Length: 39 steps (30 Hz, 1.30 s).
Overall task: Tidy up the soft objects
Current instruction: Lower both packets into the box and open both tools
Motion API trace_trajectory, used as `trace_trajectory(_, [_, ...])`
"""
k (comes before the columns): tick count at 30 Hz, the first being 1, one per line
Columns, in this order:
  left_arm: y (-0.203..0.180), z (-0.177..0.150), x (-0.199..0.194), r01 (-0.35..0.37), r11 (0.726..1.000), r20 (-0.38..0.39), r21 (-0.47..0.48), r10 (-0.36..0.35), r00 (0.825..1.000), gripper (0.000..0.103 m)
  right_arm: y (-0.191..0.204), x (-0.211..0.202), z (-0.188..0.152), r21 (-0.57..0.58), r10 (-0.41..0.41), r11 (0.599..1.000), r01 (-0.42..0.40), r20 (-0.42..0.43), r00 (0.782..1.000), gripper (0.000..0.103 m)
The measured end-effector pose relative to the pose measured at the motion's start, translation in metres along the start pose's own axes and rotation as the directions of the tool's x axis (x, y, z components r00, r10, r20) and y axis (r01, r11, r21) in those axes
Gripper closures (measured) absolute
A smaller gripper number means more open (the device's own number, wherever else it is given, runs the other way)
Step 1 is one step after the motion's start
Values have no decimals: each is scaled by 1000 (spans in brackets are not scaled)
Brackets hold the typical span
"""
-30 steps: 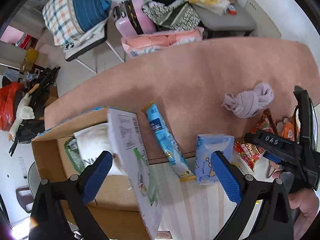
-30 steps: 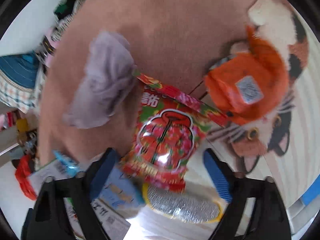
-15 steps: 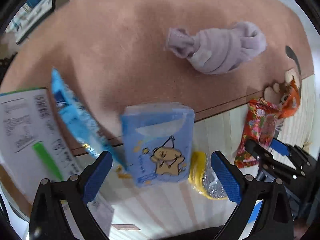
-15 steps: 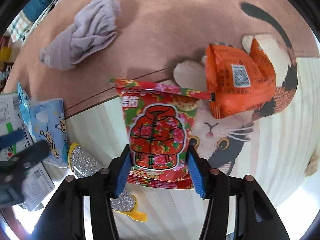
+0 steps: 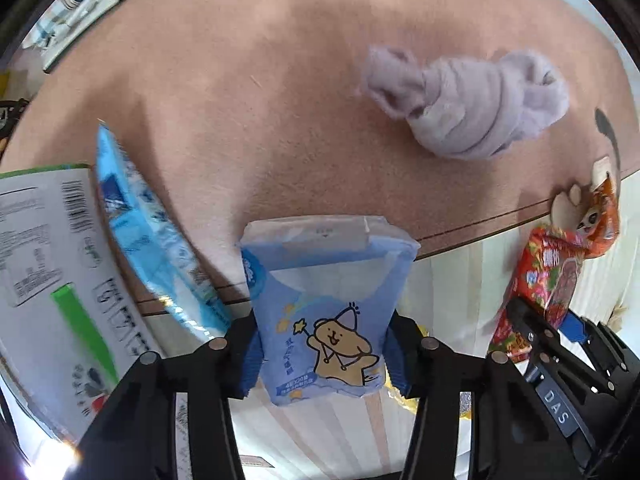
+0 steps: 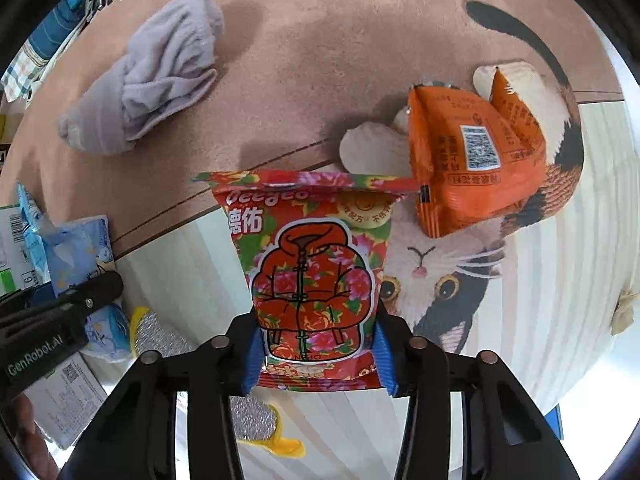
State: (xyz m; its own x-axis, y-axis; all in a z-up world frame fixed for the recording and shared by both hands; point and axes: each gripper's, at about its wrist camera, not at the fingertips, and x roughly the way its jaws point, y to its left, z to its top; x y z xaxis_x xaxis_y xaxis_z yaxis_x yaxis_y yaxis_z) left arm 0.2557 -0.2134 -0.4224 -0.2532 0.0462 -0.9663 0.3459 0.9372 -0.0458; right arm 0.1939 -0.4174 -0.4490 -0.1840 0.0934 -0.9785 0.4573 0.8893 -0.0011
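Left tongs (image 5: 322, 354) are clamping the lower part of a blue tissue pack (image 5: 326, 300) w/ a cartoon bear print, blue pads pressing both its sides. The pack is sitting at the line where the pink part of the rug (image 5: 248, 92) is meeting the striped cream part. Just left of it a light-blue wipes packet (image 5: 148, 240) is lying slantwise, its far edge touching a white printed box flap (image 5: 48, 268). A knotted lavender cloth (image 5: 472, 108) is resting further out on the pink area, well apart from both packs.

Right tongs (image 6: 318, 354) are squeezing a red floral snack bag (image 6: 312, 264) near its bottom edge, bag standing upright btwn the pads. An orange packet (image 6: 472, 160) is lying just beside the bag's top right corner, over the cat picture on the rug. A silver-and-yellow scrubber (image 6: 160, 336) is lying on the stripes, btwn the two tongs.
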Motion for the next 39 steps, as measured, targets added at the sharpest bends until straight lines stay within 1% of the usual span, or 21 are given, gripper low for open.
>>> trace_trajectory(2, [4, -7, -16, 23, 1000, 34, 2, -23, 999, 57, 10, -13, -7, 1, 13, 1000, -13, 21, 1000, 57])
trace_trajectory(5, [15, -24, -51, 61, 998, 107, 7, -61, 992, 57, 19, -43, -19, -15, 44, 999, -43, 77, 996, 57])
trace_trajectory(7, [28, -42, -80, 78, 997, 175, 8, -79, 981, 57, 29, -64, -28, -42, 65, 997, -61, 113, 991, 57])
trace_trajectory(8, [38, -54, -95, 88, 996, 211, 6, -88, 973, 57, 36, -75, -34, -59, 80, 996, -73, 133, 988, 57])
trace_trajectory(9, [44, -62, -107, 94, 996, 236, 1, -91, 968, 57, 43, -86, -41, -77, 97, 993, -86, 151, 984, 57])
trace_trajectory(11, [71, -82, -134, 112, 994, 292, -20, -101, 951, 57, 57, -107, -57, -118, 136, 986, -116, 178, 975, 57])
trace_trajectory(12, [81, -86, -146, 124, 992, 308, -30, -109, 945, 57, 76, -117, -71, -139, 152, 982, -127, 190, 970, 57])
trace_trajectory(14, [114, -108, -165, 146, 987, 341, -61, -117, 933, 57, 99, -138, -94, -189, 191, 970, -153, 205, 960, 57])
trace_trajectory(16, [147, -127, -179, 150, 985, 366, -86, -109, 924, 57, 135, -152, -121, -237, 236, 954, -186, 205, 950, 57])
trace_trajectory(17, [159, -131, -180, 146, 984, 375, -98, -99, 922, 57, 154, -160, -133, -267, 259, 942, -202, 202, 944, 57])
trace_trajectory(18, [180, -141, -184, 130, 985, 380, -111, -79, 921, 57, 175, -168, -144, -294, 275, 932, -211, 199, 940, 57])
trace_trajectory(19, [194, -144, -185, 121, 985, 382, -121, -66, 922, 57, 193, -167, -158, -317, 290, 923, -219, 196, 937, 57])
trace_trajectory(20, [206, -155, -185, 109, 985, 382, -136, -50, 923, 57, 216, -169, -169, -350, 301, 910, -222, 189, 935, 57])
trace_trajectory(22, [241, -163, -179, 75, 982, 372, -172, -6, 928, 57, 251, -168, -181, -384, 303, 897, -217, 178, 936, 57])
trace_trajectory(24, [269, -161, -168, 56, 979, 346, -196, 15, 938, 57, 281, -155, -189, -411, 287, 889, -201, 158, 945, 57])
trace_trajectory(27, [311, -149, -139, 41, 973, 295, -228, 29, 955, 57, 316, -128, -196, -411, 241, 895, -173, 120, 963, 57])
trace_trajectory(29, [327, -137, -121, 36, 970, 269, -239, 31, 963, 57, 334, -105, -195, -402, 204, 903, -150, 94, 974, 57])
trace_trajectory(31, [341, -123, -103, 44, 969, 238, -245, 16, 971, 57, 344, -84, -195, -391, 170, 911, -129, 73, 983, 57])
trace_trajectory(34, [354, -106, -81, 40, 971, 193, -234, 7, 981, 57, 348, -57, -186, -374, 127, 922, -100, 48, 991, 57])
trace_trajectory(36, [364, -100, -73, 33, 973, 177, -230, 9, 984, 57, 351, -46, -184, -365, 107, 927, -87, 35, 994, 57])
trace_trajectory(39, [368, -88, -59, 14, 976, 147, -218, 19, 989, 57, 355, -36, -186, -357, 86, 931, -71, 27, 996, 57])
